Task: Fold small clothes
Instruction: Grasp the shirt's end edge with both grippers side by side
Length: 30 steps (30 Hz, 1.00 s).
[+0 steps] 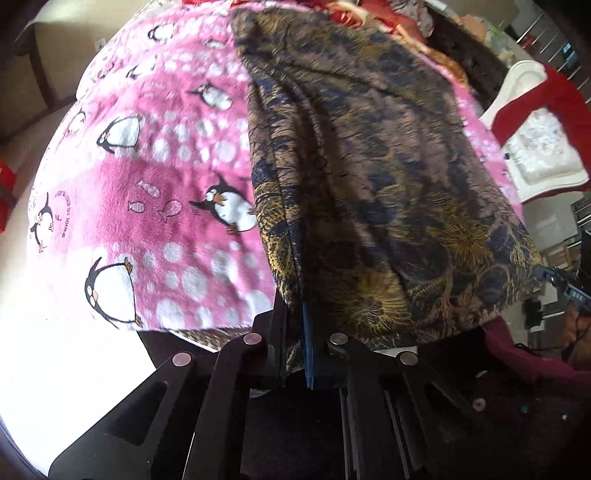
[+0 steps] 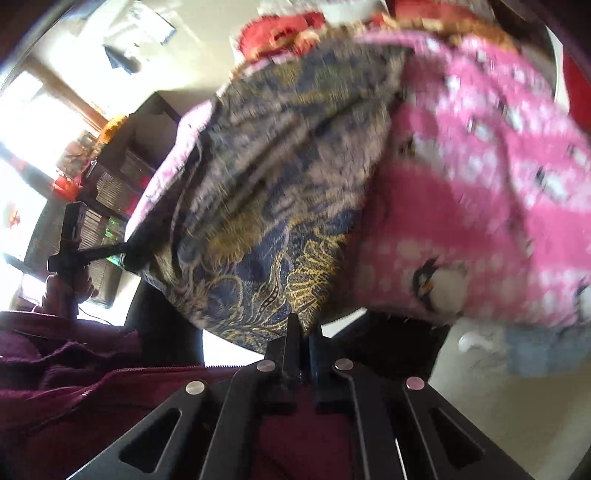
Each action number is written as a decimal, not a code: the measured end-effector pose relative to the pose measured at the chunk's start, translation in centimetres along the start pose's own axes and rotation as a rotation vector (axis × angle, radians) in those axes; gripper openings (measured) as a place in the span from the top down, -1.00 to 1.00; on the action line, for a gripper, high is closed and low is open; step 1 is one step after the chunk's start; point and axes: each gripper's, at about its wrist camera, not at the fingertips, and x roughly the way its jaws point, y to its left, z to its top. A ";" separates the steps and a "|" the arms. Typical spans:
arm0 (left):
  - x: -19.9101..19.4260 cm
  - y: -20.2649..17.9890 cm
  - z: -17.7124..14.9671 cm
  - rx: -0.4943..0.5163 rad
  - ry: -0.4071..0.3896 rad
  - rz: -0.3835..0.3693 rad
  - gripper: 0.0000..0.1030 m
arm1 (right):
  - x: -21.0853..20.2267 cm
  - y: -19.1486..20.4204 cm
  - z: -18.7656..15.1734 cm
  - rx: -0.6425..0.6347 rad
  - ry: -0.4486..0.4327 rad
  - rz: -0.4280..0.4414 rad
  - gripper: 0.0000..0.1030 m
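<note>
A brown, navy and gold patterned garment point(image 1: 369, 166) lies lengthwise on a pink penguin blanket point(image 1: 166, 184). My left gripper point(image 1: 297, 325) is shut on the garment's near left corner, and the cloth hangs between its fingers. In the right wrist view the same garment point(image 2: 266, 184) bunches up from its near edge, with my right gripper point(image 2: 303, 332) shut on the near right corner. Each gripper shows in the other's view: the right gripper point(image 1: 557, 282) at the cloth's right corner, the left gripper point(image 2: 123, 253) at its left corner. The near edge is raised off the blanket point(image 2: 461, 166).
Red and orange clothes point(image 1: 388, 18) are piled at the far end of the blanket. A white seat draped with red cloth point(image 1: 543, 147) stands to the right. A person's maroon clothing point(image 2: 74, 369) and a hand point(image 2: 59, 291) are near me. A dark shelf unit point(image 2: 122, 177) stands to the left.
</note>
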 end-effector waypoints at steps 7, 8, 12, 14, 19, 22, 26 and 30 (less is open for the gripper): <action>0.3 1.1 -1.6 -0.073 -0.008 -0.008 0.90 | -2.7 -0.8 -0.1 -0.014 -0.010 -0.093 0.94; 1.1 1.2 -1.8 -0.088 0.009 -0.013 0.90 | -2.4 -1.4 -0.3 0.011 0.002 -0.091 0.94; 2.2 1.1 -2.1 -0.081 0.015 0.022 0.90 | -0.2 -2.9 -0.9 0.057 0.061 -0.088 0.94; 2.4 1.0 -1.7 -0.072 0.016 0.040 0.90 | 0.2 -3.2 -0.9 0.059 0.072 -0.081 0.94; 3.5 0.9 -0.9 -0.067 0.044 0.122 0.87 | 0.6 -3.4 -0.3 0.074 0.083 -0.054 0.94; 3.9 0.9 -1.0 -0.055 0.058 0.156 0.74 | 0.8 -3.6 0.1 0.102 0.086 -0.050 0.94; 4.2 0.6 -1.0 -0.037 0.063 0.179 0.74 | 1.1 -3.9 0.1 0.120 0.093 -0.055 0.93; 4.5 0.4 -0.9 -0.034 0.069 0.171 0.64 | 1.6 -4.1 0.1 0.131 0.107 -0.058 0.89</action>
